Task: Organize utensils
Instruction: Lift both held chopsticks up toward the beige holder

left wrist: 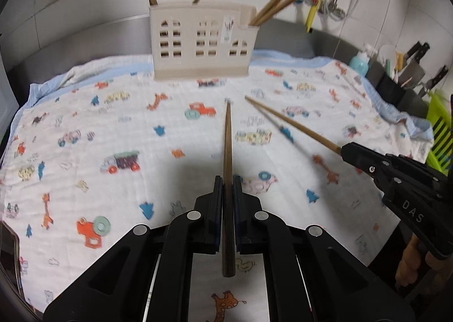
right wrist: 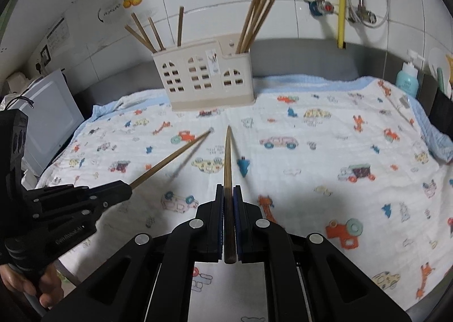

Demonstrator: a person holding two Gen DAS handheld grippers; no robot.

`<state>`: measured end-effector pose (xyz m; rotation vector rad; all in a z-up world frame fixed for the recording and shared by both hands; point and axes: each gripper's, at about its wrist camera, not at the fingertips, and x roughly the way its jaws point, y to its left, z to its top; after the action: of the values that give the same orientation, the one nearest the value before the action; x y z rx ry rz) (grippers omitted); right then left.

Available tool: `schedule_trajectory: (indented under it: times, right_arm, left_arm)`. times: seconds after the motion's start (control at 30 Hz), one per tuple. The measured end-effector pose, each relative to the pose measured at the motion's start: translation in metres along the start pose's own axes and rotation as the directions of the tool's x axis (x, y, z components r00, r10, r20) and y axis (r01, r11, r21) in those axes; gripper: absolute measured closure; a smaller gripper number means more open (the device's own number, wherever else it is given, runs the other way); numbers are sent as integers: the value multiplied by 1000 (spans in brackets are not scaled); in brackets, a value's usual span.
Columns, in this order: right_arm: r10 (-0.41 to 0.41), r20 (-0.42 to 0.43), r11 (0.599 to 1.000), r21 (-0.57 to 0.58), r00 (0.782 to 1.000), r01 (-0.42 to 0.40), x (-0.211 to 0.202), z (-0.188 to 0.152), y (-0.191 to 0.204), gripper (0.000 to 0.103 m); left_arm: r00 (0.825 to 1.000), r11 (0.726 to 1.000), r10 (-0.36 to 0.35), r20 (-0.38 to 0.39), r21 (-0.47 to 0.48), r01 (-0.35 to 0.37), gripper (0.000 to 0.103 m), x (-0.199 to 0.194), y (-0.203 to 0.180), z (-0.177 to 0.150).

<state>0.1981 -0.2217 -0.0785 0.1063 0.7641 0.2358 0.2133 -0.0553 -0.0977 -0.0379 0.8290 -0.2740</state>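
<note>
1. Broadly, your work surface is a white cotton cloth printed with cartoon vehicles and animals (left wrist: 119, 129), spread flat. It is soft and will give little grip to anything laid on it.
2. At its far edge stands the beige plastic utensil caddy with window-shaped cut-outs (right wrist: 203, 78), upright. Several brown wooden chopsticks already lean in its left and right compartments. It looks light, so a hard knock on the rim could shift it.
3. Your left gripper (left wrist: 226, 180) is closed on one slim brown wooden chopstick (left wrist: 227, 146), clamped near the thick end, with the tip pointing ahead and downward toward the cloth.
4. Your right gripper (right wrist: 228, 189) is likewise closed on a second slim brown wooden chopstick (right wrist: 228, 157), in the same hold.
5. Each stick judges as light, stiff and smooth. Held near the butt, the long free end may pivot between the pads, so keep the clamp firm.
6. Both tools sit side by side, angled downward, short of the caddy. The left hand (right wrist: 42, 290) wraps its handle from below.
</note>
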Motion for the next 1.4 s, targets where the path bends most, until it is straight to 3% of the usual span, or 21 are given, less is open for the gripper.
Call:
schedule_trajectory:
  times: [0.53, 1.0, 1.37, 1.4]
  right_arm:
    - [50, 91, 997, -68, 995, -44, -28, 50, 12, 97]
    - [61, 119, 987, -153, 991, -43, -38, 94, 20, 97]
    - [92, 132, 978, -199, 987, -65, -48, 162, 20, 97]
    - [92, 133, 978, -200, 987, -64, -49, 167, 20, 97]
  left_arm:
    - [988, 996, -87, 127, 8, 86, 97, -35, 8, 35]
    - [985, 997, -53, 166, 70, 41, 97, -59, 18, 74]
    - [974, 996, -30, 223, 90, 10, 98, -72, 24, 125]
    - [974, 996, -38, 224, 92, 18, 101, -72, 25, 129]
